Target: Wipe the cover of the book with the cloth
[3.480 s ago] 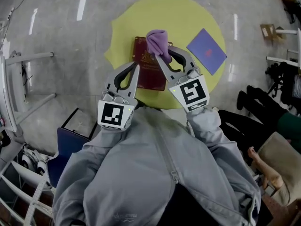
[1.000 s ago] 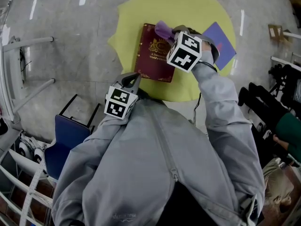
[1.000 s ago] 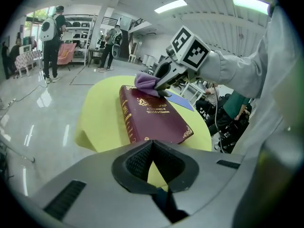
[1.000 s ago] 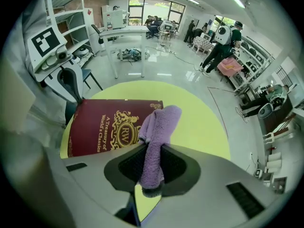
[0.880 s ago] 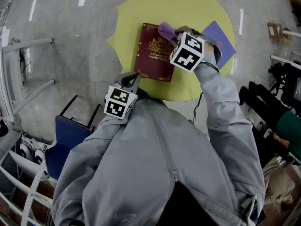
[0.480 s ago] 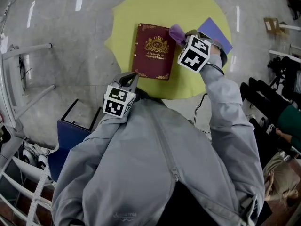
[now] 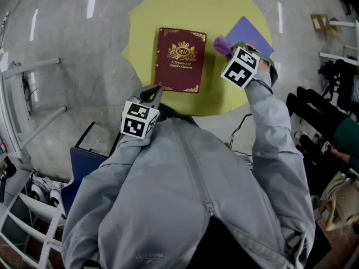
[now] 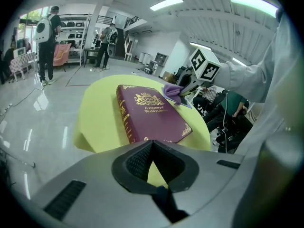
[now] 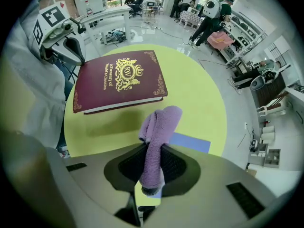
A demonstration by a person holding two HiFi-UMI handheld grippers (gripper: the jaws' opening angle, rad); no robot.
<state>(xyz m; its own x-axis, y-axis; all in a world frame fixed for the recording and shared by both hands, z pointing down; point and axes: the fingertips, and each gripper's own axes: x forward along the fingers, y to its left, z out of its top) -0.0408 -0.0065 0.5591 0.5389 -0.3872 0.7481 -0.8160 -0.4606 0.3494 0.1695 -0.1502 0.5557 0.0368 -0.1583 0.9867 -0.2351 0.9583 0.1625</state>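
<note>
Pinching the cloth [image 9: 159, 127] between its jaws, the right gripper [image 7: 229, 48] hovers at the book's [image 7: 180, 59] 3 o'clock; the left gripper [image 7: 152, 91], jaws pressed together, sits at 6 o'clock.

Ceiling strip lights [image 8: 166, 3] flood the hall with cool, even brightness and streak the polished floor [image 7: 73, 60] with white glare. The book [image 9: 118, 80] drops a soft shadow on the yellow table [image 9: 199, 94]. Wide lenses bow every edge and black out the corners. The cloth [image 9: 159, 122] reads sharp, while the right gripper [image 9: 154, 148] around it looks soft, close to the lens.
</note>
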